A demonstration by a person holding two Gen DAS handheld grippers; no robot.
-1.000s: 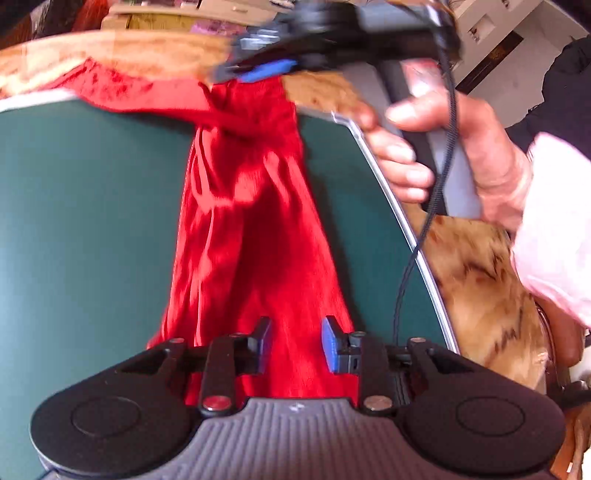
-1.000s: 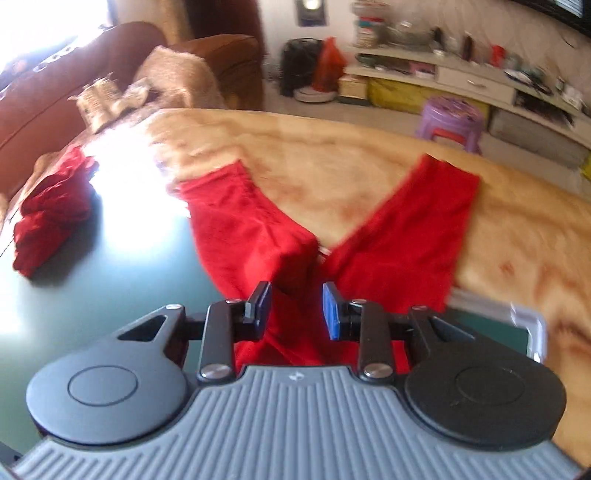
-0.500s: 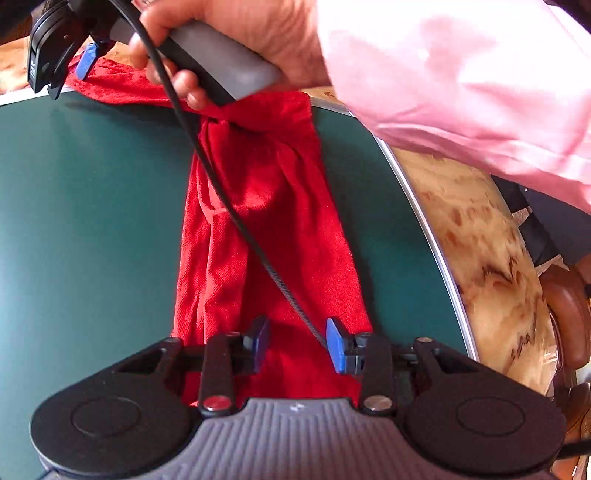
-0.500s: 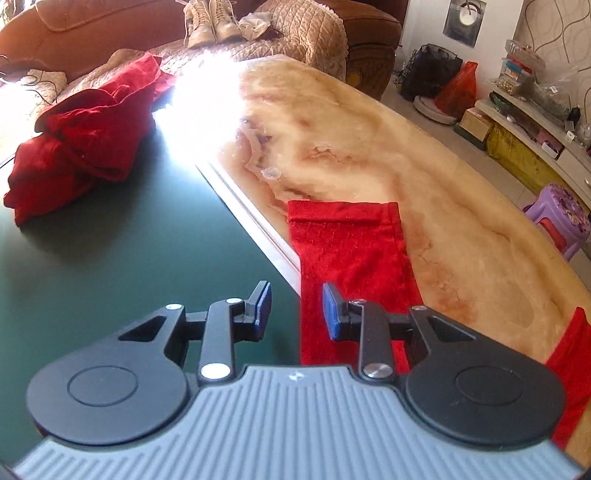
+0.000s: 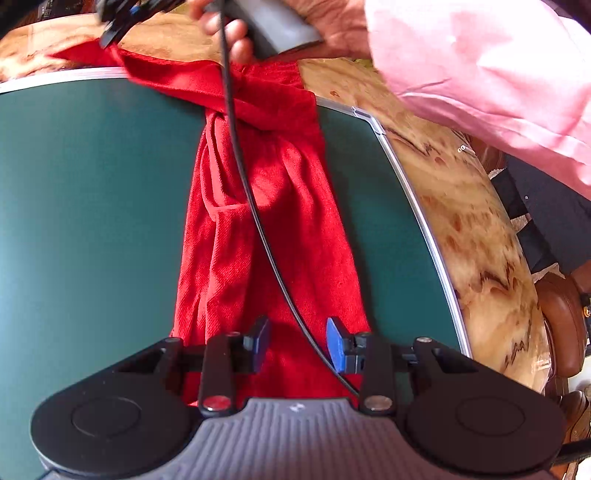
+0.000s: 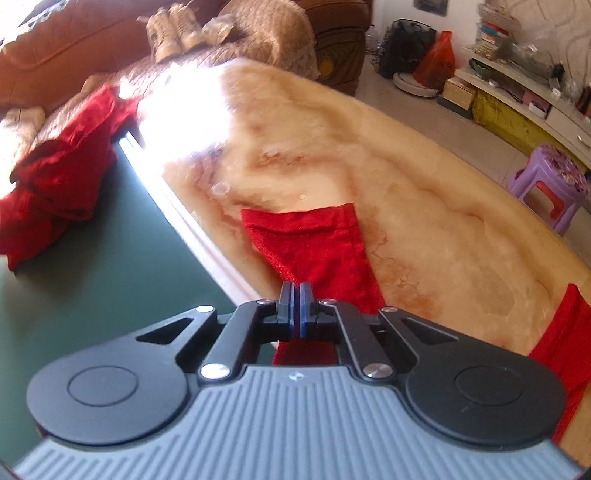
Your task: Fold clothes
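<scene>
Seemingly at rest, the left gripper (image 5: 297,341) shows in the left wrist view with its blue pads spread apart above the red garment (image 5: 266,221), gripping nothing. That garment runs from six o'clock up to twelve across the green mat (image 5: 92,221), its far end spilling onto the marble table (image 5: 480,240). At twelve o'clock a hand (image 5: 280,18) in a pink sleeve (image 5: 480,62) carries the other tool, whose black cable (image 5: 243,166) trails down over the cloth.

From the right wrist view, the right gripper (image 6: 295,299) has just been closing; its pads are pressed together at a trouser leg (image 6: 314,243), though whether cloth is caught between them cannot be told. A red pile (image 6: 59,184) lies at ten o'clock.
</scene>
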